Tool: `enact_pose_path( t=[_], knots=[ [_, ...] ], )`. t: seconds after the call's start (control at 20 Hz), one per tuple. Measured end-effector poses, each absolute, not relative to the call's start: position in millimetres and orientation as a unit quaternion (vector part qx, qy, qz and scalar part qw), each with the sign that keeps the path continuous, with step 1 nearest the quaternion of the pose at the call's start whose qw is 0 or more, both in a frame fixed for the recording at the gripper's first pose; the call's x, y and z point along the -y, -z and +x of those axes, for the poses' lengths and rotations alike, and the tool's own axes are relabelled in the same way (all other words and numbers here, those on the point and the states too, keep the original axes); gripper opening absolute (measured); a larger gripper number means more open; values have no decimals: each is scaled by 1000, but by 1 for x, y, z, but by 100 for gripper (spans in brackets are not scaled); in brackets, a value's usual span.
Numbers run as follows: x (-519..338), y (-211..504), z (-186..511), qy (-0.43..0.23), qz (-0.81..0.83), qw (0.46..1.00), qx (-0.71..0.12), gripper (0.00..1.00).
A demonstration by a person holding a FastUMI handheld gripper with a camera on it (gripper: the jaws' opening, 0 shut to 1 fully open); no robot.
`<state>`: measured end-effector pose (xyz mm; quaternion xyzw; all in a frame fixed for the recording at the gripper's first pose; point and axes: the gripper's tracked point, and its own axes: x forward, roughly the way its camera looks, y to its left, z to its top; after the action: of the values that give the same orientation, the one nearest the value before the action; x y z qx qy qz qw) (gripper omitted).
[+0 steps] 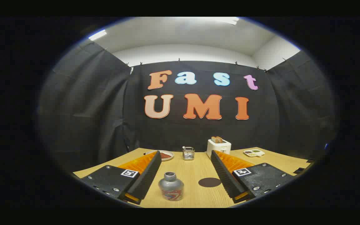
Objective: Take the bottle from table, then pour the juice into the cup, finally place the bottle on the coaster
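Observation:
A small grey bottle [171, 186] with a swirled red and blue pattern on its lower half stands upright on the wooden table [192, 175]. It sits between my two fingers, closer to the left one, touching neither. My gripper [186, 155] is open with a wide gap. A dark round coaster [209, 182] lies flat on the table just right of the bottle, near the right finger [225, 173]. A small clear glass cup [188, 153] stands beyond the fingers near the back of the table.
At the table's back edge stand a white toaster [219, 146] holding bread slices, a plate [164, 155] with something red behind the left finger, and a small white dish [254, 152] at the right.

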<state>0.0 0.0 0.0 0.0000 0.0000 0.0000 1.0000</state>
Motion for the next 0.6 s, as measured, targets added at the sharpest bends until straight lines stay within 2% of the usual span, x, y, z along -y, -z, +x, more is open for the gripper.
enact_pose_path(
  t=[0.6],
  knots=[
    [-26,-4,-20,-3,4,1000,11,95]
  ],
)
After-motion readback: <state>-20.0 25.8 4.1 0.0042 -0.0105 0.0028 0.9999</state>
